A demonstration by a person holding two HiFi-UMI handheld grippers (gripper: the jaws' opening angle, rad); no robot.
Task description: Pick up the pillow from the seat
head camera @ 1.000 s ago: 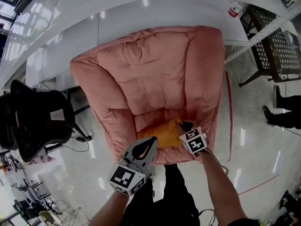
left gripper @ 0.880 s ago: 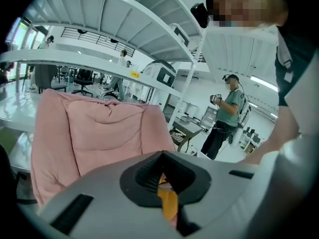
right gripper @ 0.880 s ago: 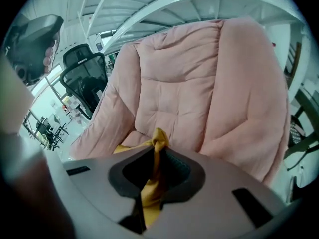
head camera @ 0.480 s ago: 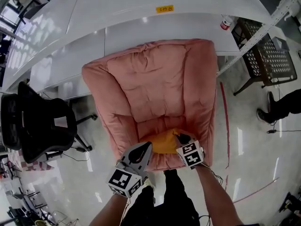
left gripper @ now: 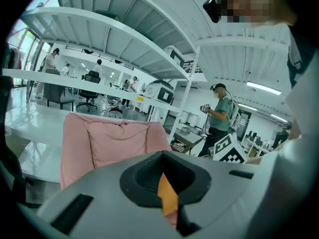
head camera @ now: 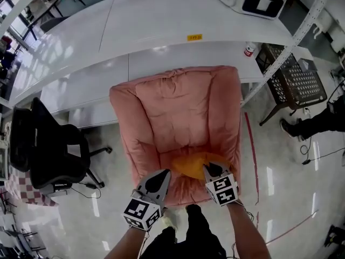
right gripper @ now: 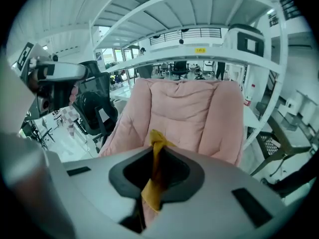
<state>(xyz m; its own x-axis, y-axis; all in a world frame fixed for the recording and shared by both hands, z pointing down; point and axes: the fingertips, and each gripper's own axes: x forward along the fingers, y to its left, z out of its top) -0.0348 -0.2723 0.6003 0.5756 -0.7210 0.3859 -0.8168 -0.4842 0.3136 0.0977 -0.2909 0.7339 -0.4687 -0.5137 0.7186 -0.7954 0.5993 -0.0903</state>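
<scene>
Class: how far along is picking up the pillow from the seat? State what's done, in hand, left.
Done: both grippers are at the pillow. In hand: the right gripper pinches a bunched yellow corner; the left gripper looks shut on its edge. Left: lifting it clear of the pink seat; it sits low at the front cushion.

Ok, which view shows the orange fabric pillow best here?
The head view: most of the orange fabric pillow shows, over the seat of the pink padded chair. Each gripper view shows only a thin orange strip of it between its jaws.
</scene>
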